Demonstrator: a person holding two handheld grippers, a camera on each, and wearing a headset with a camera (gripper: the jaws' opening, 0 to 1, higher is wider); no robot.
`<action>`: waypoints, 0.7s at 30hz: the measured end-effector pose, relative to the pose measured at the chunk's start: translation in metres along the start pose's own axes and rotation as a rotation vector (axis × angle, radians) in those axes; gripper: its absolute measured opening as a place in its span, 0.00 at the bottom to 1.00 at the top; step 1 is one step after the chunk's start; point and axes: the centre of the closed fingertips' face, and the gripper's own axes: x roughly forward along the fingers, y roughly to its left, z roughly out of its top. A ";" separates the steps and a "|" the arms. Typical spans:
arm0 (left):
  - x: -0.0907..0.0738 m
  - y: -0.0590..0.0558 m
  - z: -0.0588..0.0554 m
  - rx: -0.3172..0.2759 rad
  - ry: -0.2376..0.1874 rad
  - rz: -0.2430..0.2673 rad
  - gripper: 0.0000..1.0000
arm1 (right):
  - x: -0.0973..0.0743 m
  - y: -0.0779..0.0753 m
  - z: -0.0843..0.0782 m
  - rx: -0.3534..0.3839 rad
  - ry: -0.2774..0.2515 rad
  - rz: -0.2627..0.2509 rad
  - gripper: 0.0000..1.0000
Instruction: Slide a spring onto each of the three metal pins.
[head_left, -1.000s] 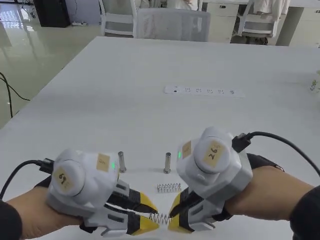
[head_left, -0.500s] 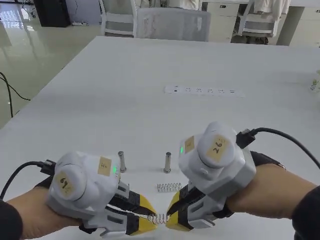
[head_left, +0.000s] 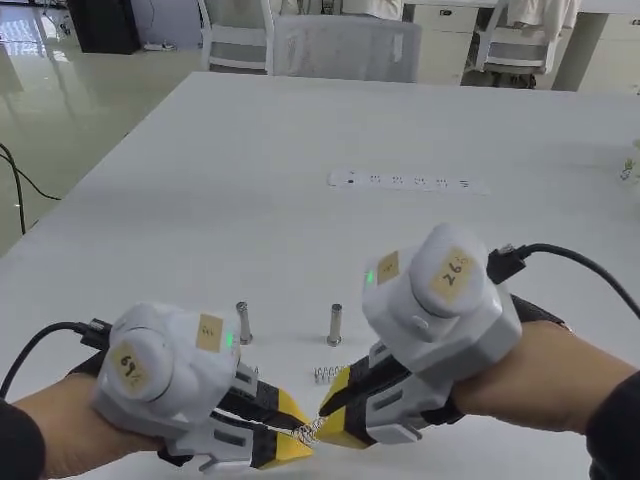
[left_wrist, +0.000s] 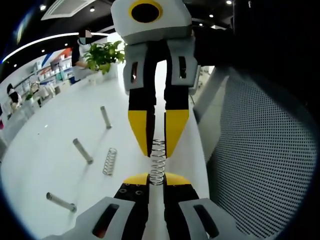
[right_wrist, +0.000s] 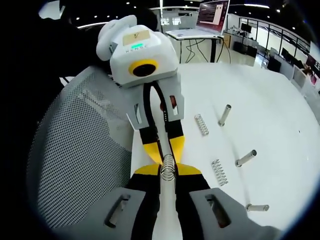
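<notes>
Left gripper (head_left: 284, 441): nearest, low left; jaws clamped on 1 end of the held spring (left_wrist: 158, 159).
Right gripper (head_left: 336, 424): tip to tip with it, jaws closed on the other end – the coil bridges the small gap.
Loose spring (head_left: 326, 375): flat on the table (head_left: 300, 150), just beyond the tips; second loose spring (right_wrist: 201, 124) farther off.
Pins: 3, all bare – left pin (head_left: 242, 322) and middle pin (head_left: 335, 325) upright; third pin (right_wrist: 256, 207) off to the side.
Step, judged: first spring being readied. Free 1 end, keep the bore uncrushed, line its axis up with a pin, then slide on.
Power strip (head_left: 405, 181): far, well apart.
</notes>
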 end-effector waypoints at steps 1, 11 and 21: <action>0.000 0.000 0.000 0.000 0.000 0.001 0.02 | 0.000 0.000 0.001 -0.002 -0.007 -0.002 0.07; -0.001 0.001 -0.001 -0.005 -0.001 0.000 0.01 | 0.001 -0.001 0.004 0.017 -0.040 0.007 0.08; -0.001 0.002 0.001 -0.014 -0.008 0.000 0.01 | 0.005 0.000 -0.002 0.044 -0.037 0.015 0.17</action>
